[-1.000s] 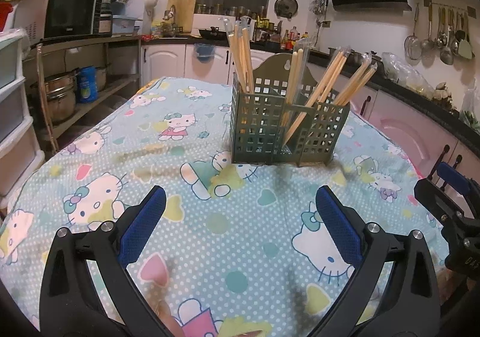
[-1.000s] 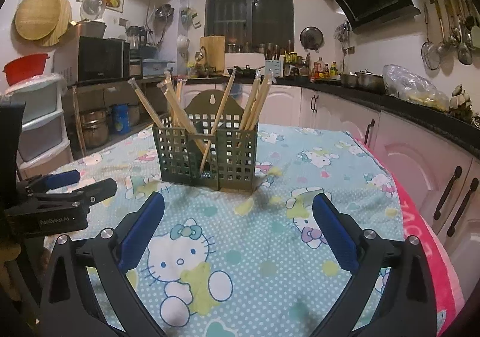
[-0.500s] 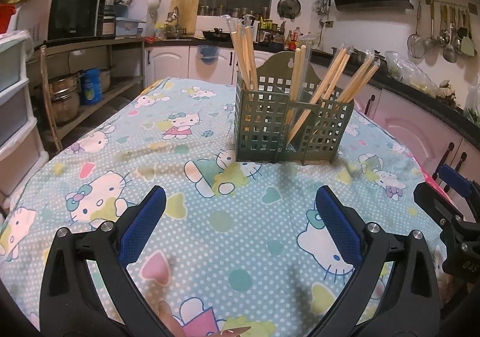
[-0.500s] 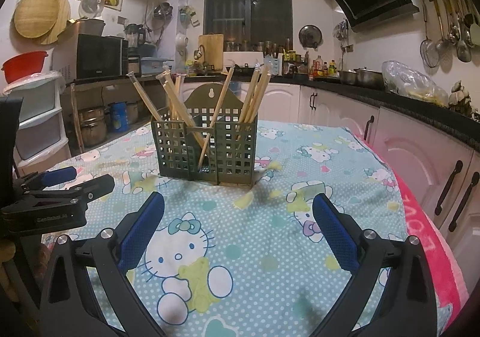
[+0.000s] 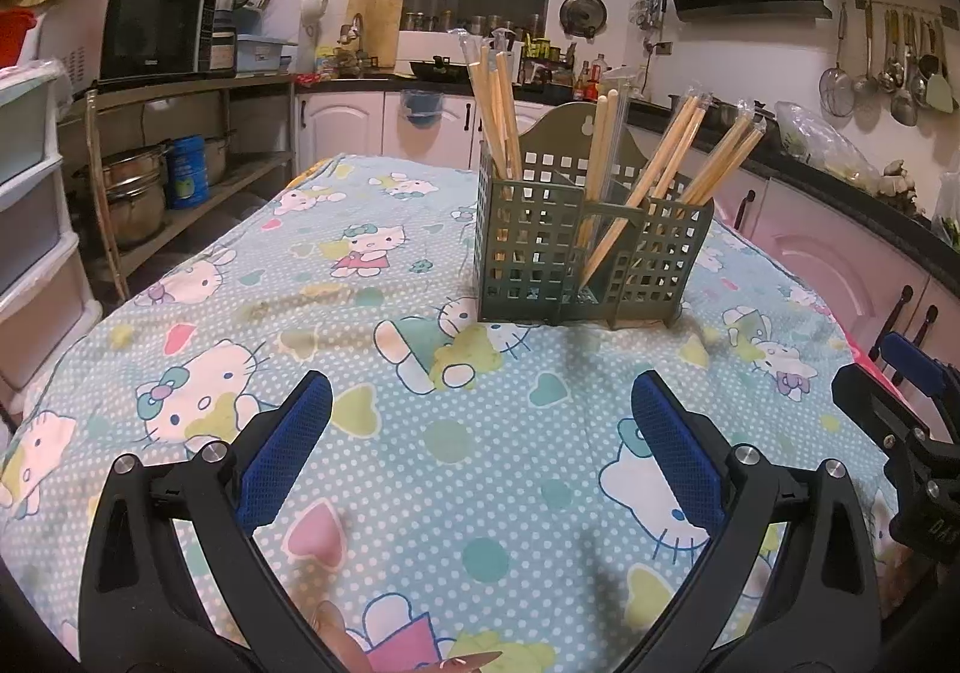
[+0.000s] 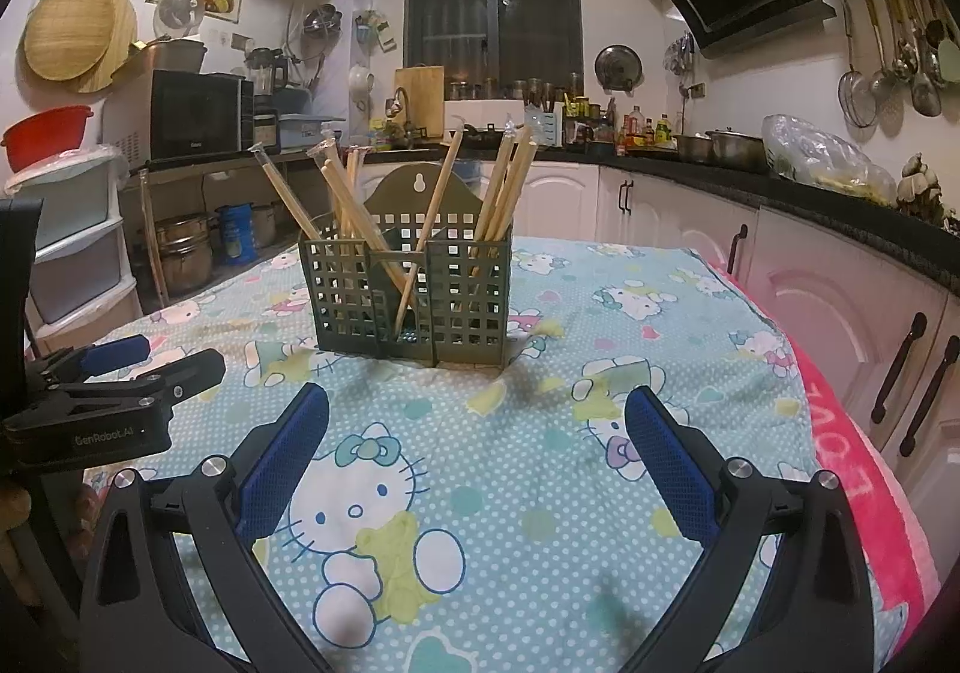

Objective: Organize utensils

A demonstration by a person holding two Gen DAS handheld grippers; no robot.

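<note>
1. At the bottom of the left wrist view, the left tool (image 5: 480,451) has its two blue-padded fingers wide apart, with nothing between them; under it there is only the patterned cloth.
2. At the bottom of the right wrist view, the right tool (image 6: 477,448) also stands with its fingers wide apart and holds nothing.
3. Each tool shows in the other's view: the right one at the right edge of the left wrist view, the left one at the left edge of the right wrist view, both above the near part of the tabletop (image 5: 456,433).
4. The cloth (image 6: 540,499) with cartoon cats and dots covers the whole tabletop.
5. Farther in, in the middle of both views, the green grid holder (image 5: 591,253) stands upright on the cloth, well apart from both tools.
6. The wooden chopsticks (image 5: 501,121) are inside the holder, leaning in several directions; some seem to carry clear plastic sleeves at the tips, but this is hard to see.
7. At the far left stands a microwave (image 6: 201,114) on a shelf.
8. At the upper right of both views, ladles and strainers (image 5: 888,67) hang on the wall.
</note>
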